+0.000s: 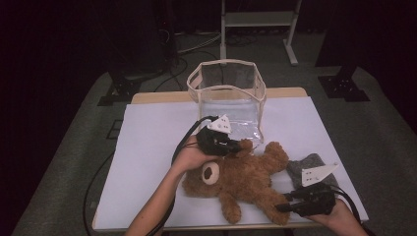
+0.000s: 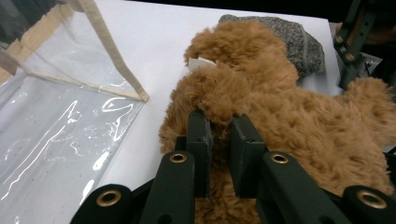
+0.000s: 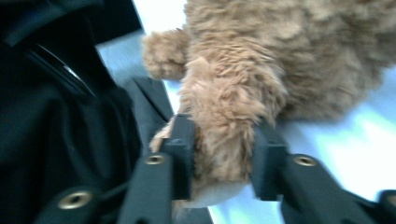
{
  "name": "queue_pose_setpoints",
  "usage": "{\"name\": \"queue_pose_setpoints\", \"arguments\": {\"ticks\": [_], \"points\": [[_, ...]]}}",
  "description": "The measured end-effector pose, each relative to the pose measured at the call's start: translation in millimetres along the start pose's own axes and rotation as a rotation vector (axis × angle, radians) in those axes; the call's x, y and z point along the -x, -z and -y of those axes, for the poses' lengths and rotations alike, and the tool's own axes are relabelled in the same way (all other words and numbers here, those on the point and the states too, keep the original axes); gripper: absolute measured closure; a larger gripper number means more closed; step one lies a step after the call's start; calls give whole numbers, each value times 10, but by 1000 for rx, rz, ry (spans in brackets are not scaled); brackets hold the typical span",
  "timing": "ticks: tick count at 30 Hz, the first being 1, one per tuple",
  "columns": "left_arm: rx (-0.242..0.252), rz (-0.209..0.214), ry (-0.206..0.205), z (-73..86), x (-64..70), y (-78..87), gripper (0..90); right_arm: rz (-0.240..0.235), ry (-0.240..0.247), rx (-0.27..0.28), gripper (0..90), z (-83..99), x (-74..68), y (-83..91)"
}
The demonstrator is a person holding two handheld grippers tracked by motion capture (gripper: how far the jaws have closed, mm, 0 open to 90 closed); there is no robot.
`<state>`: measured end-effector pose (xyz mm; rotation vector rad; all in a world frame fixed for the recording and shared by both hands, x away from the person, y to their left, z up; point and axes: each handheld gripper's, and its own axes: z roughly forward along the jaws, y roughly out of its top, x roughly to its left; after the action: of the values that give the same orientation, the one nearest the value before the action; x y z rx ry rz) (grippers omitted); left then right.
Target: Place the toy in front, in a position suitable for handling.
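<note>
A white-topped table (image 1: pixel 147 147) stands on grey carpet (image 1: pixel 74 162) — dark room beyond, a pale metal frame (image 1: pixel 258 19) behind.

High view looks down; gripper views (close-up) share the teddy bear (image 1: pixel 246 179).

Two hand-held grippers, both black: the left gripper (image 1: pixel 235 145) and the right gripper (image 1: pixel 282 202) each carry a pale grey three-cornered plate on top, dotted with small dark holes. A black cable (image 1: pixel 184 137) loops from the left unit and trails back along a bare forearm (image 1: pixel 155 201); another curves off the right unit at the right hand (image 1: pixel 344 220). In the gripper views, each jaw is a blocky matte-black pad on a flat black link, pinned with brass-coloured ringed rivets (image 2: pixel 179 157).
</note>
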<state>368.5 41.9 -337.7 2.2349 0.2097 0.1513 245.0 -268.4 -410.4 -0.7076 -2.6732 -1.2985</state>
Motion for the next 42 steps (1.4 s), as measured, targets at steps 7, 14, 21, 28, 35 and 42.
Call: {"name": "queue_pose_setpoints", "arguments": {"ticks": [7, 14, 21, 28, 35, 42], "points": [[-3, 0, 5, 32, -15, 41, 774, 93, 121, 120, 535, -440, -126, 42], [11, -4, -3, 167, 21, 184, 691, 97, 154, 115, 564, -636, 37, -316], [80, -12, 23, 553, 65, 469, 615, 73, 183, 114, 569, -583, 82, -349], [107, -33, 1, 822, 173, 755, 526, 72, 157, 139, 561, -566, 141, -347], [107, -54, -68, 1050, 229, 786, 380, 83, 154, 146, 552, -555, 170, -329], [96, -45, -49, 1146, 175, 529, 295, 110, 168, 153, 511, -539, 145, -292]]}}
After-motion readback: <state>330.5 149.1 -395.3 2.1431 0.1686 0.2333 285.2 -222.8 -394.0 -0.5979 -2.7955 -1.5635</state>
